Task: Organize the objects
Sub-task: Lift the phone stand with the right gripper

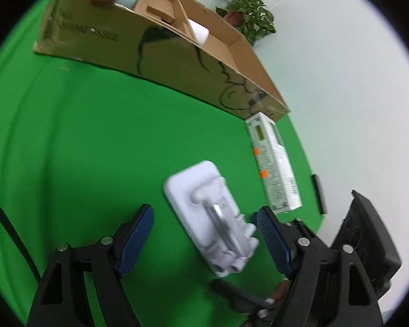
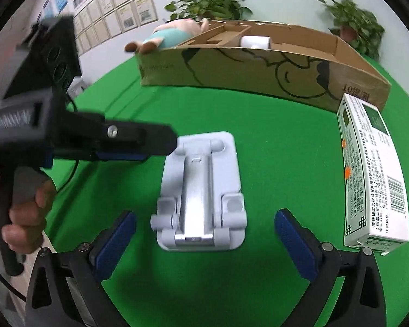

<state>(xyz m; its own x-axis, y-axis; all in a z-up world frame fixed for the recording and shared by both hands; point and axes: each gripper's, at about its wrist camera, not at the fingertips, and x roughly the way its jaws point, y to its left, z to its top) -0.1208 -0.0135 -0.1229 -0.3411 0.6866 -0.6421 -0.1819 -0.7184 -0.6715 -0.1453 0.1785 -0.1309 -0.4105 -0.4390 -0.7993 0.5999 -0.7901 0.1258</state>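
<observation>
Both grippers are spread wide and gripping nothing, the right gripper straddling the folded white phone stand lying flat mid-frame on the green cloth, the left gripper around it too, cardboard box behind.

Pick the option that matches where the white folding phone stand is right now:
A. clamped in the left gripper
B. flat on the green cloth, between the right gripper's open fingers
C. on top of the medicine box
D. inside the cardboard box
B: the phone stand lies folded on the green cloth, with the right gripper open around its near end and its pads clear of it.
</observation>
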